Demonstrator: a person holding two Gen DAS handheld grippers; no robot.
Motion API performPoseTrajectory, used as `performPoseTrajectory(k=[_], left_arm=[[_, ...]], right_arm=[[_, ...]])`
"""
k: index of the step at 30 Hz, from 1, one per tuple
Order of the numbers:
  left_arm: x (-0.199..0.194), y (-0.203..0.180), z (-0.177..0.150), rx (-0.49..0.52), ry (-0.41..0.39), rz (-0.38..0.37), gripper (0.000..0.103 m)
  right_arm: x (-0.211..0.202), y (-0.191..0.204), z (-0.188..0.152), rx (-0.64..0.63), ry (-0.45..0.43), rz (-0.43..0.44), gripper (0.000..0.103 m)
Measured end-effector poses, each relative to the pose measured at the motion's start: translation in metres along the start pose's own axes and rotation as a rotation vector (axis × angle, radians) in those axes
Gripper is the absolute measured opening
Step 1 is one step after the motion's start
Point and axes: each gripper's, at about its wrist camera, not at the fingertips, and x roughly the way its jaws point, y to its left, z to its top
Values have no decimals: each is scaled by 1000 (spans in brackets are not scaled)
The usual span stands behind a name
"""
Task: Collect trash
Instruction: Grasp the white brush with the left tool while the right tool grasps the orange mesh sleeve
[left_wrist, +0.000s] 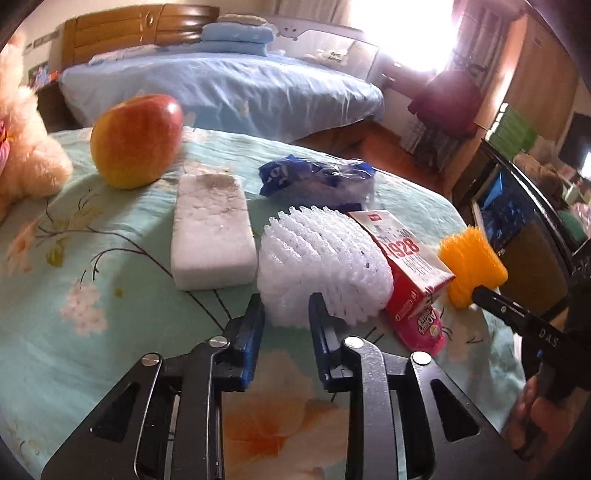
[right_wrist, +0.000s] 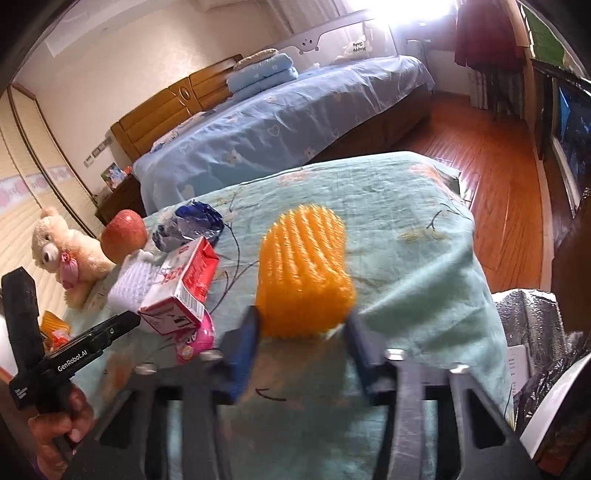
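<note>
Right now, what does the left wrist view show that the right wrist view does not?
Only the left wrist view shows the white foam block fully, and the left gripper shut on the white foam net. Only the right wrist view shows the right gripper shut on the orange foam net from behind. Both show the apple, the red carton and the blue wrapper.
</note>
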Motion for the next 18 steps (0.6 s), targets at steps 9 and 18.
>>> performPoseTrajectory(k=[9, 18], left_arm=[[-19, -23, -14, 49, -20, -52, 8], [-42, -61, -23, 98, -46, -134, 8]], right_arm=[[-19, 1, -18, 1, -15, 30, 25], [-47, -4, -34, 14, -37, 47, 25]])
